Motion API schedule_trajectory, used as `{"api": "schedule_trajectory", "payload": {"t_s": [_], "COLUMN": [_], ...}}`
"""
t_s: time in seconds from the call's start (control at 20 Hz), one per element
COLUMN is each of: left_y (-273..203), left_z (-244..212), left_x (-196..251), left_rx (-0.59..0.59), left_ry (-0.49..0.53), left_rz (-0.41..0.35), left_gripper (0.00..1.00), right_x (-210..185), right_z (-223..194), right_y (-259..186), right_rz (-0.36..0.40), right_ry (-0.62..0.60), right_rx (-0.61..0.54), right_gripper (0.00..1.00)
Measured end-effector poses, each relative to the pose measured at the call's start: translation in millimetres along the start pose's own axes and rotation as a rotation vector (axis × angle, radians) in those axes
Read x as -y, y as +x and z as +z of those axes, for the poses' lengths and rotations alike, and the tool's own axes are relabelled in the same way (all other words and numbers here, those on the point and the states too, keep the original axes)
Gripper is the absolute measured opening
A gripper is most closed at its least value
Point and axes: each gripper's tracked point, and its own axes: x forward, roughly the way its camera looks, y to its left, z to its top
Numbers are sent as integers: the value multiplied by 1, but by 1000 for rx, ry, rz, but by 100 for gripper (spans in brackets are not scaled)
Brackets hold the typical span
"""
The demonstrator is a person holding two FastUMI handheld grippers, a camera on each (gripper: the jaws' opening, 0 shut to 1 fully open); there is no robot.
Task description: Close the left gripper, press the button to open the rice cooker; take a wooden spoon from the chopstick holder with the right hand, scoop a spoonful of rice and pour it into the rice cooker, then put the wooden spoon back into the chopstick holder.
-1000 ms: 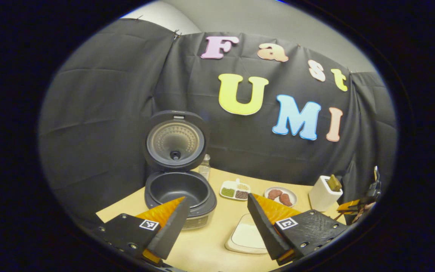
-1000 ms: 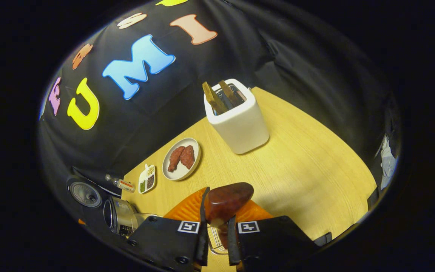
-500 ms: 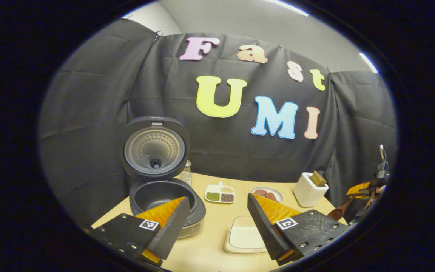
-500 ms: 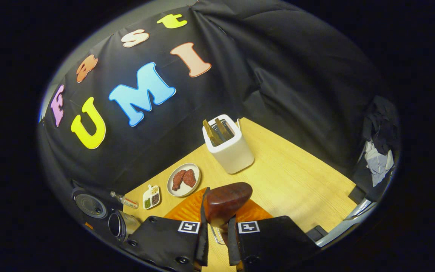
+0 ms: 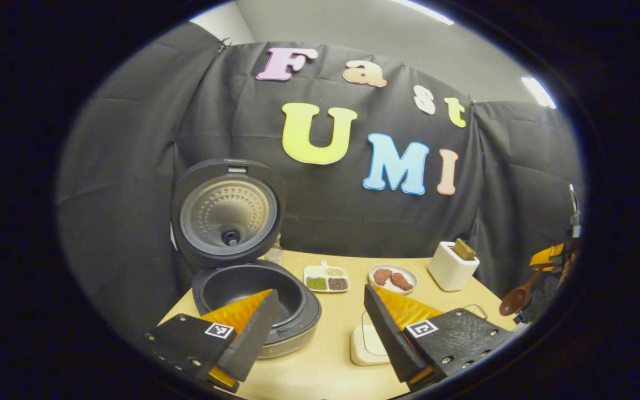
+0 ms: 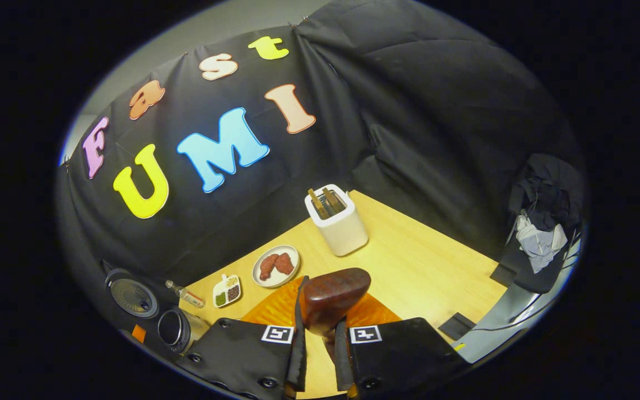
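The rice cooker (image 5: pixel 256 300) stands on the table's left with its lid (image 5: pixel 226 210) raised and its dark pot bare; it also appears as the rice cooker (image 6: pixel 173 329) low left in the right gripper view. My left gripper (image 5: pixel 320 319) hangs open in front of it, holding nothing. My right gripper (image 6: pixel 318 339) is shut on the wooden spoon (image 6: pixel 328 297), bowl forward, above the table. Far right in the left gripper view that gripper carries the spoon (image 5: pixel 515 300). The white chopstick holder (image 6: pixel 336 226) stands near the back wall with wooden handles in it. The rice dish (image 5: pixel 365 345) lies partly behind my left finger.
A plate of meat pieces (image 6: pixel 275 265), a small divided dish of grains (image 6: pixel 226 290) and a small bottle (image 6: pixel 185 294) sit along the back of the wooden table (image 6: pixel 436 266). Off the table's right edge there is a chair with clothes (image 6: pixel 539 239).
Both views have pulled back and upward from the table. The chopstick holder and dishes look smaller and farther. The right gripper still holds the spoon; the left stays open.
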Motion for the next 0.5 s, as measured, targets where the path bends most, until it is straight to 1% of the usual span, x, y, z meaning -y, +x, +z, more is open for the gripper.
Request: {"api": "schedule_trajectory", "payload": {"t_s": [0.2,0.35,0.5], "left_y": [-5,-12,-19], "left_z": [-3,-5,-22], "left_x": [-16,-31,-46], "left_rx": [5,17,-17], "left_ry": [-3,-2,-14], "left_rz": [-6,8,36], "left_gripper": [96,96,96], "right_x": [-51,-90,-124], "right_z": [-11,-18,-32], "right_y": [5,18,36], "right_rz": [71,137,186], "right_ry": [9,-41,-108], "right_rx": [-6,-15,-18], "right_gripper": [22,22,23]}}
